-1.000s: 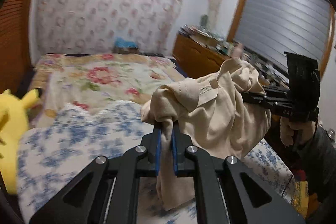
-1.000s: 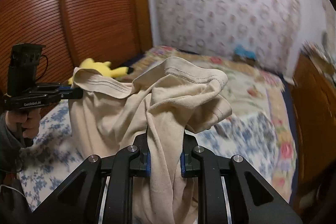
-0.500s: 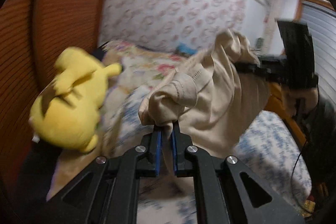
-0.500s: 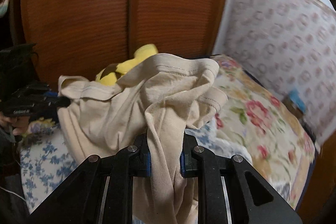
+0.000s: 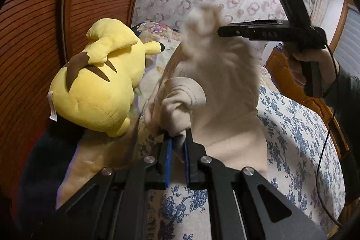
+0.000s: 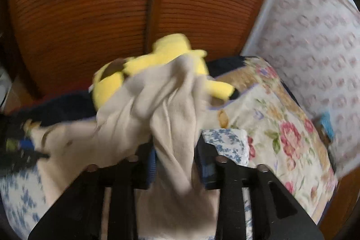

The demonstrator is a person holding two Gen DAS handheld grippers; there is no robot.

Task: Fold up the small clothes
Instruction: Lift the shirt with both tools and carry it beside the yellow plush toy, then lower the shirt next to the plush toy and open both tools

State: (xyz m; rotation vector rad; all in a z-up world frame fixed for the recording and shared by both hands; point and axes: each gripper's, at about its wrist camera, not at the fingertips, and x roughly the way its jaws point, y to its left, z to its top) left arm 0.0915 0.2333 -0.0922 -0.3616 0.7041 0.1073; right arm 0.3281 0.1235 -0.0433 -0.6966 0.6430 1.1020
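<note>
Left claw [image 5: 177, 147] pinched on beige garment [image 5: 216, 87] above bed [image 5: 299, 136]; right claw [image 6: 175, 163] just opening, cloth loose between jaws; plush [image 5: 99, 82] beside.

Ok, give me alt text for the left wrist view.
The left gripper pinches a bunched edge of a beige garment above a blue-flowered bedspread. The right gripper, jaws just opening, hovers at the blurred upper cloth. A yellow plush toy lies left, by a wooden wardrobe.
</note>
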